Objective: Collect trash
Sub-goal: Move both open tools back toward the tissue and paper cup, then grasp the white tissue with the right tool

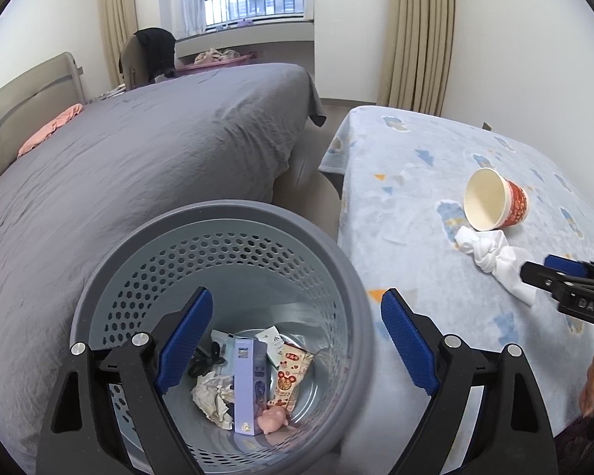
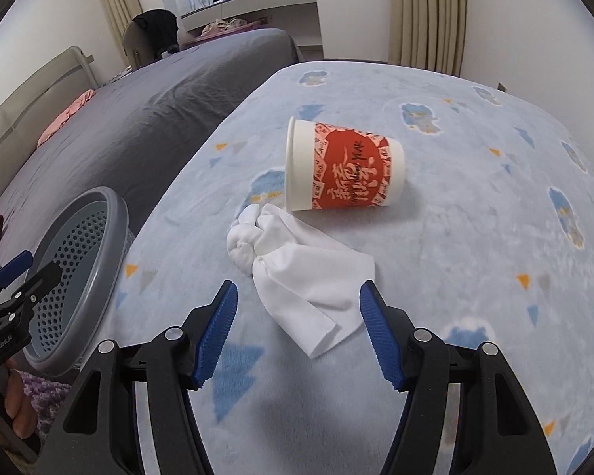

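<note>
A red-and-white paper cup [image 2: 344, 166] lies on its side on the light blue blanket [image 2: 475, 237]; it also shows in the left wrist view [image 1: 497, 200]. A knotted white tissue [image 2: 297, 269] lies just in front of the cup, also seen in the left wrist view [image 1: 491, 255]. My right gripper [image 2: 297, 332] is open and empty, its fingers on either side of the tissue's near end, just above the blanket. My left gripper [image 1: 297, 340] is open and empty above a grey perforated trash basket [image 1: 146, 277] that holds several wrappers, a box and crumpled paper.
A bed with a grey cover [image 1: 138, 150] stands left of the basket. The basket [image 2: 79, 277] sits in the gap beside the blanket-covered surface. A chair with dark clothing [image 1: 150, 55] and a window sill stand at the back.
</note>
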